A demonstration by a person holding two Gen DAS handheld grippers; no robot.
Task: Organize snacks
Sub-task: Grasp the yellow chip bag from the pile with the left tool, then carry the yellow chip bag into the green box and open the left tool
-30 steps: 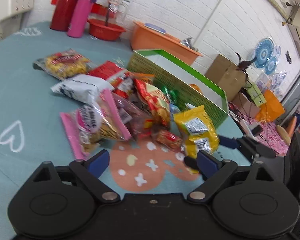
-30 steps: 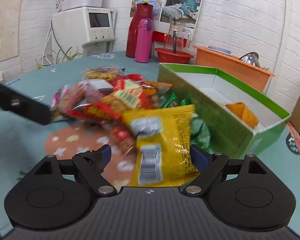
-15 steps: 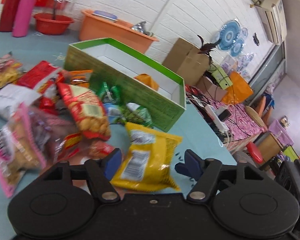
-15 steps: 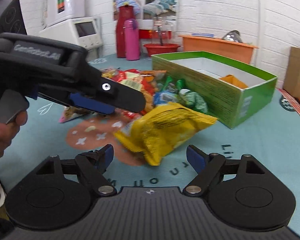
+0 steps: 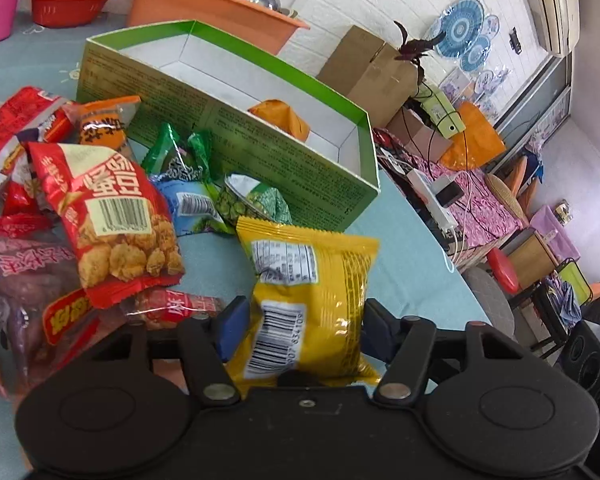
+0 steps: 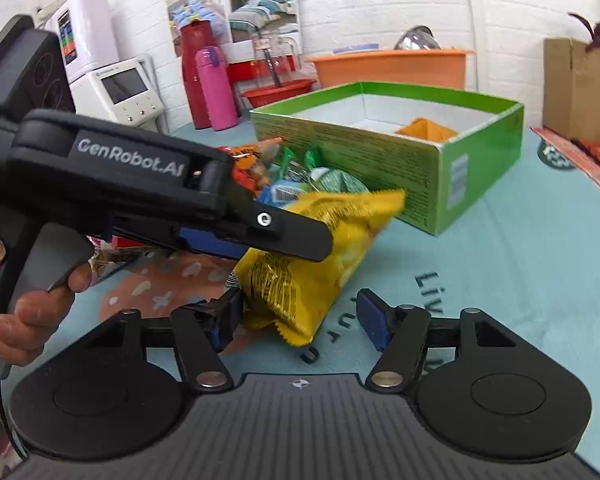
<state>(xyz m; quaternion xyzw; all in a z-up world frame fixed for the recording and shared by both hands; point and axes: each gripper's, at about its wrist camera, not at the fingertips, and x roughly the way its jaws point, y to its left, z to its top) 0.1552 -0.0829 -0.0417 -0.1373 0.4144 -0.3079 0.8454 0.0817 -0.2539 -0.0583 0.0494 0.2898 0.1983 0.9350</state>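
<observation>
1. The left gripper point(image 5: 300, 326) has the yellow snack bag point(image 5: 311, 288) between its two blue fingers point(image 5: 230, 326). The fingers sit right at the two sides of the bag's near end and look pressed on it, so I think it is held, a bit loosely.

2. In the right wrist view the yellow snack bag point(image 6: 315, 256) hangs tilted, up off the teal tablecloth point(image 6: 519, 280), with its near corner low and its far end high.

3. The long way of the bag runs from 6 o'clock to 12 o'clock in the left view. It points at the green box point(image 5: 341, 120).

4. The green box lies at 12 to 1 o'clock from the left fingers, just past the bag's far end. Its near wall is the edge the bag must go over.

5. Inside the box there is one orange packet point(image 5: 280, 118) at the near-right end. The rest of the white floor looks bare, so there is lots of room.

6. The right gripper point(image 6: 300, 320) has its fingers wide apart and holds nothing. The bag's low corner hangs between them without touching.

7. The pile of other snacks point(image 5: 112, 216) lies at 9 to 11 o'clock of the left gripper, touching the box wall. The table edge is at 3 o'clock, so a move to the right is not safe.
</observation>
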